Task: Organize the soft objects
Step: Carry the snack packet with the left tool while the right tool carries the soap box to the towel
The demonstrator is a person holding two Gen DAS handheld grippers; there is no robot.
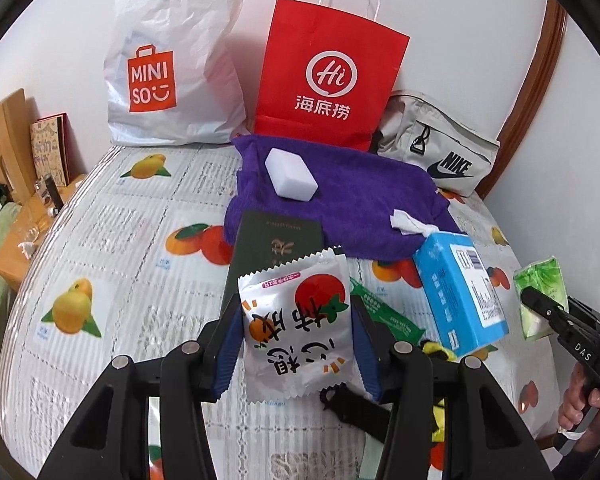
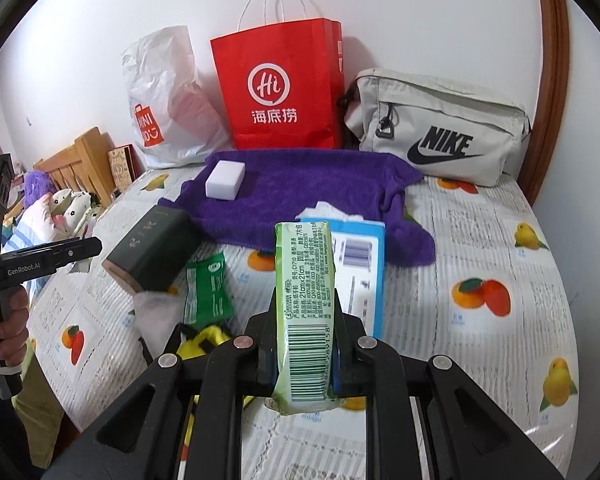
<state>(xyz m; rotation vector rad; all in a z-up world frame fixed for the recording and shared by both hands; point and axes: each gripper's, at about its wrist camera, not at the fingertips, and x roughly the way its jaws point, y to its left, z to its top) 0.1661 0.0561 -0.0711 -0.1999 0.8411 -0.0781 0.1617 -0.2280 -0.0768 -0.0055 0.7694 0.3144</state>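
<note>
My left gripper [image 1: 296, 332] is shut on a white snack packet [image 1: 300, 324] with a red persimmon print, held above the table. My right gripper [image 2: 306, 320] is shut on a green tissue pack [image 2: 305, 304], standing on edge between the jaws; the same pack [image 1: 540, 300] and the right gripper show at the right edge of the left wrist view. A blue tissue pack [image 2: 364, 264] lies just beyond. Farther back a purple towel [image 2: 312, 196] carries a white sponge block [image 2: 225, 180]. A dark green box [image 2: 152, 252] and a green packet [image 2: 208, 292] lie to the left.
A white Miniso plastic bag [image 2: 164, 108], a red paper bag [image 2: 284, 88] and a grey Nike pouch [image 2: 440, 128] stand along the wall at the back. A yellow-and-black item [image 2: 204, 340] lies near my right gripper. The fruit-print tablecloth [image 2: 500, 240] covers the table. A wooden chair [image 2: 84, 156] stands left.
</note>
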